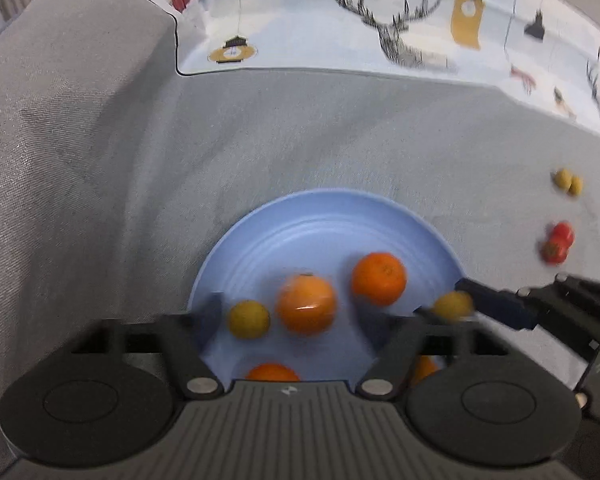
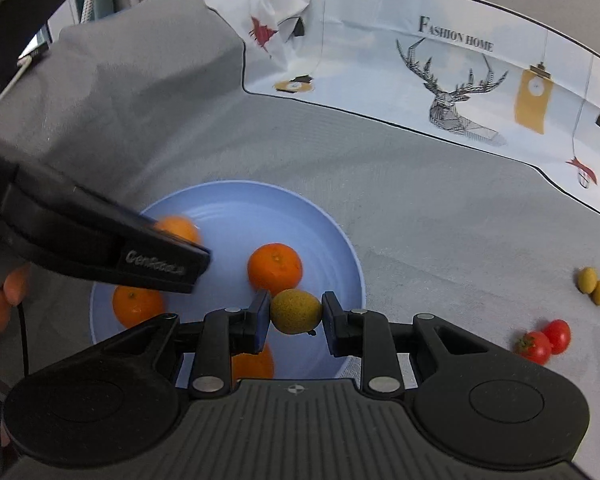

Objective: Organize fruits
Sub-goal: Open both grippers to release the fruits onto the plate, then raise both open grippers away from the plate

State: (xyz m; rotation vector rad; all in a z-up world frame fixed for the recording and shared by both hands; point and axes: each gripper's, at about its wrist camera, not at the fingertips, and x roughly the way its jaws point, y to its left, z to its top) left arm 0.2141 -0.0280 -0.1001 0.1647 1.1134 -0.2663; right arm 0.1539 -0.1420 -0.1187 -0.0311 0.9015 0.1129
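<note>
A blue plate lies on the grey cloth and holds several oranges. My left gripper hangs over it, open wide. A blurred orange sits between its fingers, apart from both pads. A yellow-green fruit lies next to the left finger, and another orange lies further back. My right gripper is shut on a round yellow-green fruit above the plate's near right side. One left gripper finger crosses the right wrist view over the plate's left half.
On the cloth right of the plate lie two small yellow-green fruits and two cherry tomatoes. A deer-print cloth covers the back. A person's hand shows at the left edge.
</note>
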